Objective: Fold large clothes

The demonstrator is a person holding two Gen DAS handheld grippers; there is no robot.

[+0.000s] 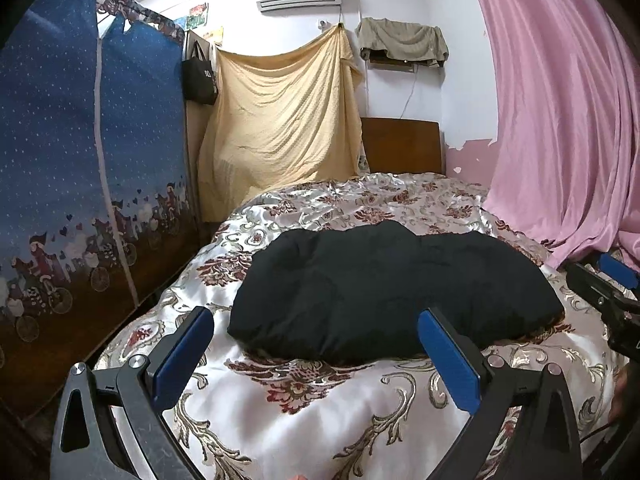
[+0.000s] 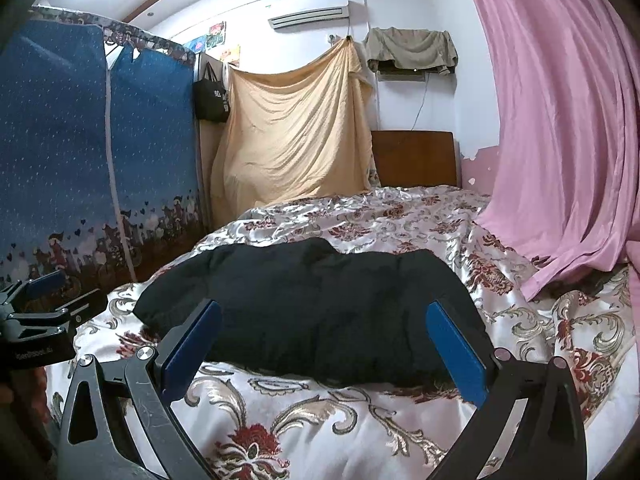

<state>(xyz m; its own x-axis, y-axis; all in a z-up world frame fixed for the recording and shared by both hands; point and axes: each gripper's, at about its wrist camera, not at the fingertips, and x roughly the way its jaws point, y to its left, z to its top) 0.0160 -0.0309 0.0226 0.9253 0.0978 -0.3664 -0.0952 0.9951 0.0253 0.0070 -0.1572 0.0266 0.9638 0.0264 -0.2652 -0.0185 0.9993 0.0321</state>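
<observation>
A black garment (image 1: 384,292) lies in a thick bundle on the bed's floral satin cover (image 1: 328,432). It also shows in the right wrist view (image 2: 312,312). My left gripper (image 1: 316,324) is open and empty, held just short of the bundle's near edge, its right blue pad (image 1: 448,360) beside the cloth. My right gripper (image 2: 324,316) is open and empty, its two blue pads spread before the bundle's near edge. Each gripper shows at the side of the other's view: the right one (image 1: 612,300) and the left one (image 2: 36,312).
A blue zip-up fabric wardrobe (image 1: 80,168) stands along the bed's left side. A yellow sheet (image 1: 280,120) hangs on the far wall beside the wooden headboard (image 1: 404,144). A pink curtain (image 1: 568,120) drapes onto the bed's right edge.
</observation>
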